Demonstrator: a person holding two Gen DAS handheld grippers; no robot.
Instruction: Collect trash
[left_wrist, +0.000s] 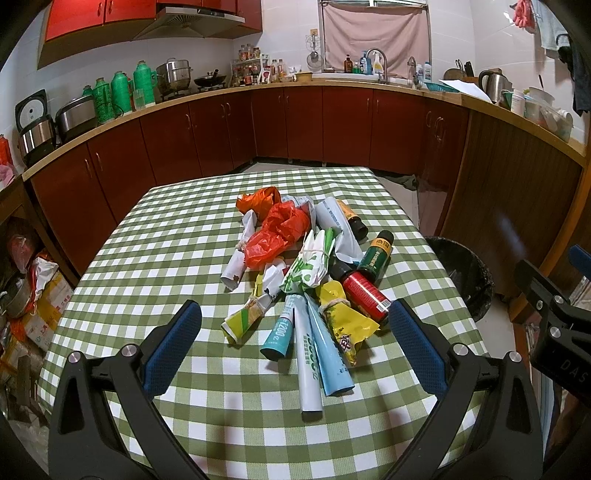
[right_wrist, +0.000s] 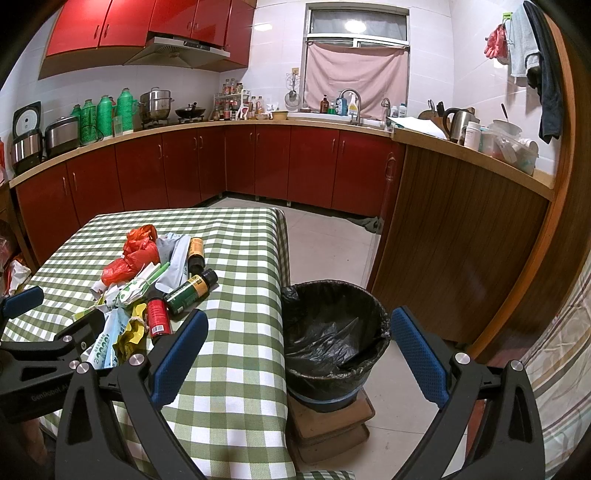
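Left gripper (left_wrist: 295, 345) hovering above the near end of the checked table (left_wrist: 177, 236), jaws spread wide, nothing between them; trash pile (left_wrist: 306, 280) dead ahead at 12 o'clock, its nearest rolled paper tubes (left_wrist: 314, 354) lying between the blue pads (left_wrist: 173, 347). Right gripper (right_wrist: 299, 354) jaws likewise released and empty, straddling the table's right edge with the black-lined bin (right_wrist: 332, 332) at 12 o'clock on the floor, touching the tablecloth. Pile at 10 o'clock from there: red can (right_wrist: 158, 315), green bottle (right_wrist: 190, 290), orange plastic bag (right_wrist: 129, 254) farther back.

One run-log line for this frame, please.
stage: pre-grasp | left gripper: open, empty | right gripper: open, empty | trash pile: on table | bin: empty
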